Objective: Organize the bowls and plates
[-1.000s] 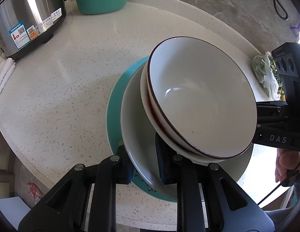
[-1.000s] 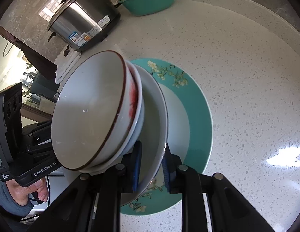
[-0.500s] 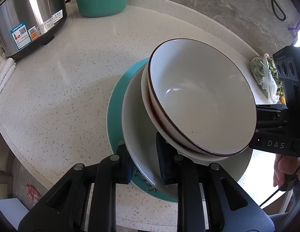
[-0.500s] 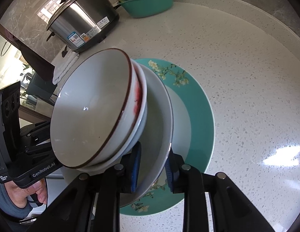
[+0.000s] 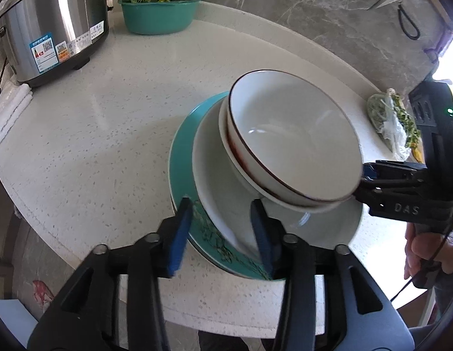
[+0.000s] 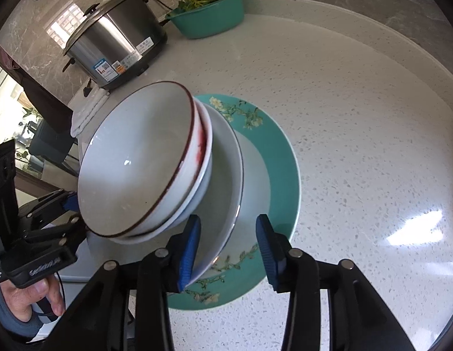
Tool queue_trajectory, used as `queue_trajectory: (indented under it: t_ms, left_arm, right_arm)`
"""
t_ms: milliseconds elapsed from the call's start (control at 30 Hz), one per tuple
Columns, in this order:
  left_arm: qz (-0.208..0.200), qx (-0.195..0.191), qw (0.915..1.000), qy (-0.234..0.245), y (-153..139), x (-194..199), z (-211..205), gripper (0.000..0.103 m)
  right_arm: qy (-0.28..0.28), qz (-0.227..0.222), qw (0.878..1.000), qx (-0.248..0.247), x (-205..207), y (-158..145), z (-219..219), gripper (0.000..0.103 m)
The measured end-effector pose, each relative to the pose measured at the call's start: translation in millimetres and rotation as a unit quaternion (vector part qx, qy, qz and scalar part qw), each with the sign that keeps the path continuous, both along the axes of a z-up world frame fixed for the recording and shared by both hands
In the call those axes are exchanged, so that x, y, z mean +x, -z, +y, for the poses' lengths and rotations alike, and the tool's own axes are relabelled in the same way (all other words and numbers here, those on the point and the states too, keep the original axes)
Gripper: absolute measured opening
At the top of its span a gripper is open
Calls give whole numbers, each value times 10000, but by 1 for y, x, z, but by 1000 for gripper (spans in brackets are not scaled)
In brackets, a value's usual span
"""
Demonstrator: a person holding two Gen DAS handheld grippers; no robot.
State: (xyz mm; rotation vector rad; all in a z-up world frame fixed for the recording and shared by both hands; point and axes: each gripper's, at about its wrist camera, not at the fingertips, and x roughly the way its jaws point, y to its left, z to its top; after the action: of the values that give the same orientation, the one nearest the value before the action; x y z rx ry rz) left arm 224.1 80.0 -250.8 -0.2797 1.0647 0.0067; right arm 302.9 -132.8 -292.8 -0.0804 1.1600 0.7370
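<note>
A teal flowered plate [image 5: 181, 158] [image 6: 282, 158] lies on the white counter. On it rests a deep white plate [image 5: 214, 181] [image 6: 226, 181] carrying two nested white bowls; the top bowl [image 5: 288, 146] [image 6: 133, 161] has a brown rim. My left gripper [image 5: 223, 228] is open, its blue pads on either side of the white plate's near rim, not touching. My right gripper [image 6: 228, 242] is open the same way at the opposite rim. Each gripper shows in the other's view, at the stack's far side.
A steel rice cooker [image 5: 48, 26] [image 6: 115, 46] stands at the back left, with a folded white towel [image 5: 7, 108] beside it. A teal basin of greens [image 5: 159, 11] [image 6: 209, 14] sits at the back. A bag of vegetables [image 5: 393, 122] lies at the right edge.
Both grippers were shut on the white plate's rim and have opened. The stack now rests on the teal plate, and both grippers have drawn back slightly.
</note>
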Motion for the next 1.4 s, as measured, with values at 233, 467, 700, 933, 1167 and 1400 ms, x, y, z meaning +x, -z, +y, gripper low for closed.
queue_trajectory:
  t_ms: [233, 467, 700, 933, 1167, 1400]
  left_arm:
    - [-81, 39, 9997, -205, 3, -18, -10, 103]
    - [-254, 347, 9978, -499, -3, -39, -39, 103]
    - [-578, 236, 9964, -576, -27, -60, -91, 103]
    - [-948, 364, 9935, -508, -50, -69, -137, 103]
    - [-909, 1291, 9836, -870, -60, -65, -149, 103]
    - [-861, 928, 9872, -967, -77, -48, -116, 103]
  right_arm:
    - [-31, -319, 9995, -17, -16, -14, -7, 73]
    - [57, -780, 9969, -44, -31, -42, -31, 83]
    - [327, -1037, 9927, 527, -55, -79, -70, 103]
    - [444, -1310, 9890, 518, -82, -101, -88, 103]
    - [685, -1501, 9848, 542, -102, -116, -96, 103]
    - [980, -1740, 9789, 443, -116, -131, -83, 103]
